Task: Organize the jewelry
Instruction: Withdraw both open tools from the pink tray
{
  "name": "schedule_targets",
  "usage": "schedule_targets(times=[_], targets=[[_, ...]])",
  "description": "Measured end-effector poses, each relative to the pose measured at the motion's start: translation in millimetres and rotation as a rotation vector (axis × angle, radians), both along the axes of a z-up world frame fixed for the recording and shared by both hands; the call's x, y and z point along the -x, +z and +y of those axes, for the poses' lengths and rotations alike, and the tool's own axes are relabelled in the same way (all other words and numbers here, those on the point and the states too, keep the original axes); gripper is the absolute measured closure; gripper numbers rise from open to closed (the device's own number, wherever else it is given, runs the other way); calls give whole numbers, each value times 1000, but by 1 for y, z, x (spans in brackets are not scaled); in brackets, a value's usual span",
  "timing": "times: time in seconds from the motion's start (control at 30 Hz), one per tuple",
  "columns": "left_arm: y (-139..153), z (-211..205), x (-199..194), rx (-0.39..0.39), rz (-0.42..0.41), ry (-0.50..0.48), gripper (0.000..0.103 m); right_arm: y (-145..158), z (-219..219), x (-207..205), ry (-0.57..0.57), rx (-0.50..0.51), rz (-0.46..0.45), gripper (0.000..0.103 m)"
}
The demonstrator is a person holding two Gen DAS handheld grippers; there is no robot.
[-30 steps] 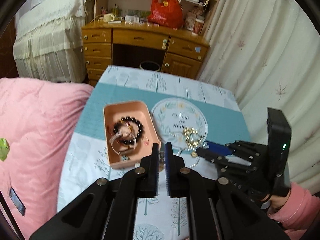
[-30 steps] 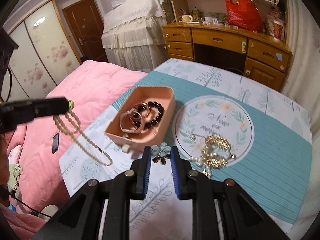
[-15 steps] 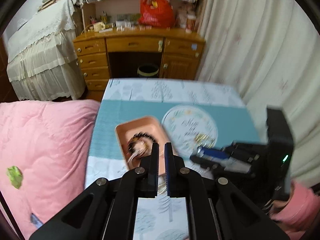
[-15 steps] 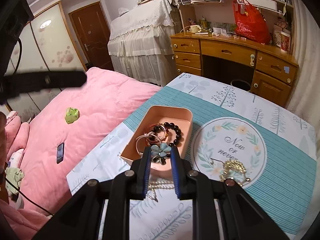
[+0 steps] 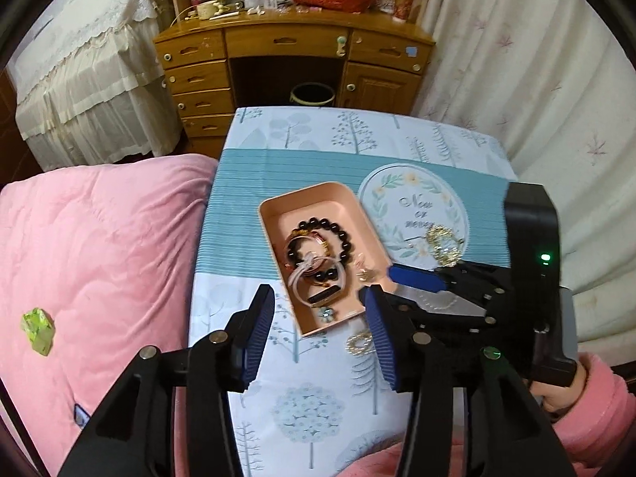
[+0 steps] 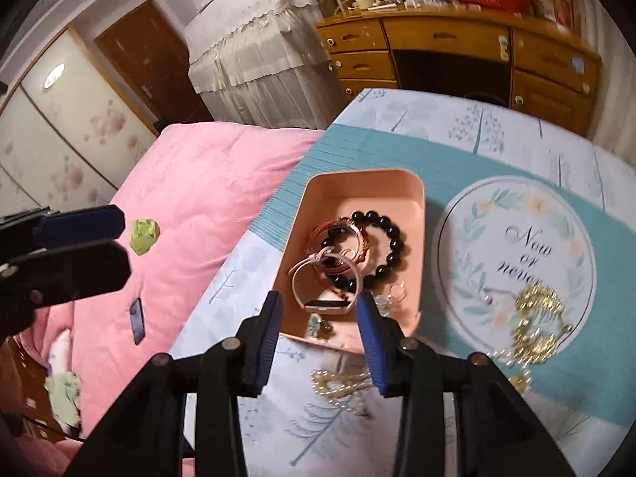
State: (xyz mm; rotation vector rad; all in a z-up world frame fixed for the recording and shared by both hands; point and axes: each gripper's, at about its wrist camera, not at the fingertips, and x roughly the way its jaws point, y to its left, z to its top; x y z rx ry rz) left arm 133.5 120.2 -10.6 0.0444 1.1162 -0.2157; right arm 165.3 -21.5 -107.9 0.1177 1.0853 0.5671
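Observation:
A pink tray [image 5: 274, 206] [image 6: 357, 177] on the tree-print tablecloth holds a black bead bracelet [image 5: 342, 234] [image 6: 391, 238], a pink band [image 6: 318, 278] and a small blue flower brooch [image 5: 326, 315] [image 6: 318, 324] by its near wall. My left gripper [image 5: 318, 330] hangs over the tray's near end, jaws opening, nothing between them. My right gripper [image 6: 320, 326] [image 5: 397, 284] is there too, jaws opening and empty. A pearl necklace [image 5: 359, 344] [image 6: 342, 387] lies heaped on the cloth just in front of the tray. Gold jewelry [image 5: 443, 244] [image 6: 536, 318] sits on the round coaster [image 5: 397, 183].
A pink quilt [image 5: 99, 258] borders the table on the left, with a green scrap [image 5: 37, 330] and a phone [image 6: 137, 320] on it. A wooden desk [image 5: 286, 39] and a bin [image 5: 312, 95] stand beyond the far edge. Curtains [image 5: 516, 79] hang at the right. A pink sleeve [image 5: 596, 401] holds the right gripper.
Both grippers moved over the tray's near end and went from shut to open. The pearl necklace left the left gripper and lies on the cloth; the flower brooch dropped from the right into the tray.

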Motion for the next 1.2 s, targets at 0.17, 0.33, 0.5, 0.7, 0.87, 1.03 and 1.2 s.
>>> schedule_targets(times=[0.17, 0.33, 0.5, 0.7, 0.87, 1.03, 1.2], targets=[[-11, 0, 0, -26, 30, -9, 43, -15, -3, 10, -37, 44, 56, 57], [-29, 0, 4, -55, 84, 5, 35, -37, -20, 31, -119, 134, 136, 57], [-60, 1, 2, -76, 207, 48, 35, -53, -49, 51, -222, 255, 173, 57], [-89, -11, 10, -107, 231, -50, 34, -53, -88, 57, -305, 348, 147, 57], [-110, -26, 18, -127, 254, -144, 34, -52, -115, 59, -370, 291, 127, 57], [-137, -30, 23, -84, 302, -133, 23, -59, -115, 58, -319, 329, 103, 57], [-159, -36, 25, -51, 271, -128, 23, -58, -105, 50, -254, 354, 37, 57]])
